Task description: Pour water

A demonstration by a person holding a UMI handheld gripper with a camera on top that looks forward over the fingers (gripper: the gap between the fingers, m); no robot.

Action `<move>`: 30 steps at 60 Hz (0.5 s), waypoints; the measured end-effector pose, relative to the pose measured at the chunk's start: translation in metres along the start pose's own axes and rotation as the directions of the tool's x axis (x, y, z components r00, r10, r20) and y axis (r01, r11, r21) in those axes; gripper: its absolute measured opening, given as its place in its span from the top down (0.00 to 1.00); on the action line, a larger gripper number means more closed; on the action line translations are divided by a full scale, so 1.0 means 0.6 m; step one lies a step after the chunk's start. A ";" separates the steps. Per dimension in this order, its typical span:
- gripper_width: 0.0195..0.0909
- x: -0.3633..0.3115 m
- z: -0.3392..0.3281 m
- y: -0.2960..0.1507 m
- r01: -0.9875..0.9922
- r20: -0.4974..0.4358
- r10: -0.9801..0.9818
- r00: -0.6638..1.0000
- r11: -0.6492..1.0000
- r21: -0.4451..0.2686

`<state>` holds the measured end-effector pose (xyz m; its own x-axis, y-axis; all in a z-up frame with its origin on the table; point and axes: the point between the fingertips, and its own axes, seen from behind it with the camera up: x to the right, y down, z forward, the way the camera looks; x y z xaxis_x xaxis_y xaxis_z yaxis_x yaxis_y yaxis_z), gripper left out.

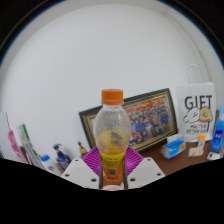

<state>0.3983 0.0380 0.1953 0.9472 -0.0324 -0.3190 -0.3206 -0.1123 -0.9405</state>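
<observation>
A clear plastic bottle (pixel 112 135) with an orange cap and yellow-orange drink in its lower half stands upright between my gripper's fingers. My gripper (pixel 112 172) is shut on the bottle's lower body, with the magenta pads (pixel 94 159) pressed against both sides. The bottle is lifted, with the table's things seen lower behind it. No cup or other vessel shows in this view.
Behind the bottle a framed picture (pixel 150 117) leans against the white wall. A white "GIFT" bag (pixel 198 112) stands to the right, with blue items (pixel 216 140) beside it. Books (pixel 25 148) and small bottles (pixel 62 155) lie to the left on the wooden table (pixel 165 163).
</observation>
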 end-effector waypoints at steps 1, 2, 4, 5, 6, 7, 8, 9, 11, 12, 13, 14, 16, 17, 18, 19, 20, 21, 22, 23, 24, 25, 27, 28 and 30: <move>0.90 0.019 0.002 0.005 0.026 -0.018 -0.026 0.999 1.000 -0.006; 0.90 0.037 0.005 0.012 0.051 -0.034 -0.051 0.998 0.999 -0.014; 0.90 0.076 0.000 0.030 0.100 -0.056 -0.101 0.993 0.995 -0.030; 0.90 0.089 0.007 0.037 0.116 -0.076 -0.119 0.990 0.992 -0.040; 0.90 0.105 0.010 0.046 0.134 -0.089 -0.139 0.986 0.990 -0.052; 0.90 0.121 0.012 0.056 0.152 -0.101 -0.158 0.982 0.986 -0.066; 0.90 0.136 0.015 0.067 0.168 -0.112 -0.177 0.978 0.982 -0.081; 0.90 0.151 0.016 0.078 0.184 -0.123 -0.195 0.973 0.978 -0.097; 0.90 0.182 0.012 0.102 0.210 -0.135 -0.225 0.965 0.971 -0.118; 0.90 0.192 0.016 0.112 0.217 -0.147 -0.235 0.961 0.967 -0.132; 0.90 0.203 0.018 0.122 0.225 -0.153 -0.246 0.957 0.964 -0.143; 0.90 0.213 0.019 0.133 0.232 -0.159 -0.256 0.953 0.960 -0.153; 0.90 0.231 0.020 0.155 0.243 -0.169 -0.273 0.947 0.954 -0.176; 0.90 0.239 0.021 0.166 0.248 -0.171 -0.280 0.945 0.950 -0.188; 0.90 0.249 0.020 0.176 0.251 -0.171 -0.285 0.943 0.948 -0.196; 0.90 0.256 0.021 0.186 0.251 -0.174 -0.287 0.942 0.946 -0.205; 0.90 0.262 0.021 0.196 0.250 -0.178 -0.289 0.941 0.945 -0.213; 0.90 0.268 0.022 0.205 0.247 -0.181 -0.288 0.940 0.944 -0.221; 0.90 0.273 0.022 0.214 0.243 -0.183 -0.287 0.940 0.942 -0.230; 0.90 0.277 0.022 0.223 0.241 -0.185 -0.287 0.940 0.941 -0.238; 0.90 0.281 0.023 0.231 0.240 -0.185 -0.288 0.939 0.940 -0.244; 0.90 0.285 0.023 0.239 0.241 -0.186 -0.291 0.939 0.938 -0.249; 0.89 0.288 0.021 0.244 0.248 -0.195 -0.297 0.935 0.938 -0.241; 0.90 0.286 0.022 0.241 0.248 -0.195 -0.292 0.937 0.943 -0.220; 0.90 0.289 0.020 0.243 0.245 -0.203 -0.289 0.936 0.945 -0.215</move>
<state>0.5158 0.0280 0.0014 0.9800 -0.1991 -0.0032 -0.0697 -0.3276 -0.9422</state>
